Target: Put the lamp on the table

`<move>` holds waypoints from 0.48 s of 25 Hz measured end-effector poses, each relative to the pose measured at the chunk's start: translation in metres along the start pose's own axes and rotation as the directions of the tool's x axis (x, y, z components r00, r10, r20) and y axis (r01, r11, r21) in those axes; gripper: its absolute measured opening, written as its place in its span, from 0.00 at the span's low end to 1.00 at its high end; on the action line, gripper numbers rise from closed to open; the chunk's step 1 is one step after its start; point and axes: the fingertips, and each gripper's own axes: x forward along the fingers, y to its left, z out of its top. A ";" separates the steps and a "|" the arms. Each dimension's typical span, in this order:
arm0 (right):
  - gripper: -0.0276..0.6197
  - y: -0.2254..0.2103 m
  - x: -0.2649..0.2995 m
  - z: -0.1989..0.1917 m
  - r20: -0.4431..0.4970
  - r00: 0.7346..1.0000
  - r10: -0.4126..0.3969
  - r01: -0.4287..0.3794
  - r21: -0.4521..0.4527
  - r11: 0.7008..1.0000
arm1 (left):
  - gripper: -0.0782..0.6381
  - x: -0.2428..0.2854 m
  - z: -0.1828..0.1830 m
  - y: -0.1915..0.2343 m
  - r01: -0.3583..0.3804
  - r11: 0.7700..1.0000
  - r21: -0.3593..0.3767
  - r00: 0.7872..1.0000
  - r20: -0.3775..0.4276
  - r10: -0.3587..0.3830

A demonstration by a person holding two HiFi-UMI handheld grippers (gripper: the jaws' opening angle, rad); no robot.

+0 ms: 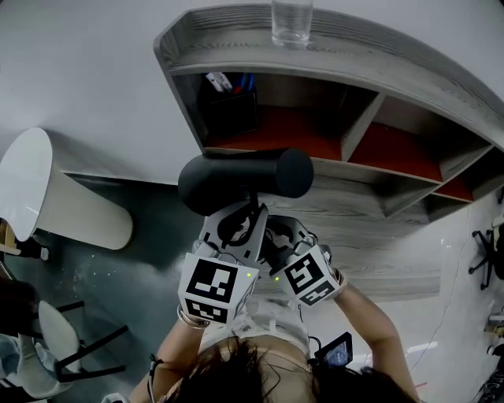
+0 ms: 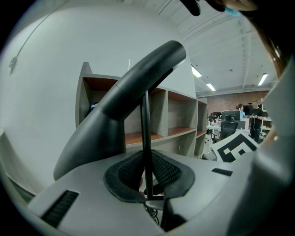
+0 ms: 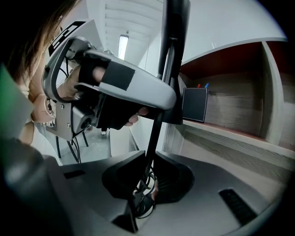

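Observation:
A black lamp is held off the floor in front of the grey wooden desk (image 1: 378, 236). Its cylindrical head (image 1: 246, 181) lies crosswise over both grippers in the head view. My left gripper (image 1: 239, 220) is shut on the lamp's thin black stem (image 2: 146, 133), which rises between its pads (image 2: 168, 170) to the lamp head (image 2: 138, 83). My right gripper (image 1: 277, 236) is shut on the same stem (image 3: 154, 131) lower down, where a coiled cable shows. In the right gripper view the left gripper (image 3: 166, 99) clamps the stem just above. The lamp's base is hidden.
A curved shelf unit (image 1: 409, 75) with red-backed compartments stands on the desk, a drinking glass (image 1: 292, 22) on its top and a black pen holder (image 1: 232, 106) inside. A white chair (image 1: 47, 197) stands to the left on the dark floor. Office desks and people show far off.

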 end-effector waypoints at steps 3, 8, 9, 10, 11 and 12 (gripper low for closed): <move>0.13 -0.007 -0.005 -0.005 -0.003 1.000 -0.010 0.010 -0.001 1.000 | 0.18 0.006 0.000 -0.006 0.001 1.000 -0.003 1.000 -0.003 -0.001; 0.13 -0.018 -0.015 -0.015 -0.017 1.000 -0.019 0.019 -0.007 1.000 | 0.18 0.017 0.000 -0.019 0.004 1.000 0.001 1.000 -0.010 -0.004; 0.13 -0.020 -0.017 -0.018 -0.019 1.000 -0.019 0.019 -0.008 1.000 | 0.18 0.019 0.000 -0.021 0.004 1.000 0.002 1.000 -0.012 -0.004; 0.13 -0.022 -0.019 -0.019 -0.020 1.000 -0.019 0.019 -0.007 1.000 | 0.18 0.021 0.000 -0.024 0.004 1.000 0.002 1.000 -0.014 -0.004; 0.13 -0.024 -0.021 -0.021 -0.021 1.000 -0.019 0.018 -0.007 1.000 | 0.18 0.023 0.000 -0.026 0.004 1.000 0.004 1.000 -0.018 -0.004; 0.13 -0.025 -0.023 -0.022 -0.021 1.000 -0.017 0.017 -0.007 1.000 | 0.18 0.025 0.000 -0.028 0.004 1.000 0.005 1.000 -0.023 -0.004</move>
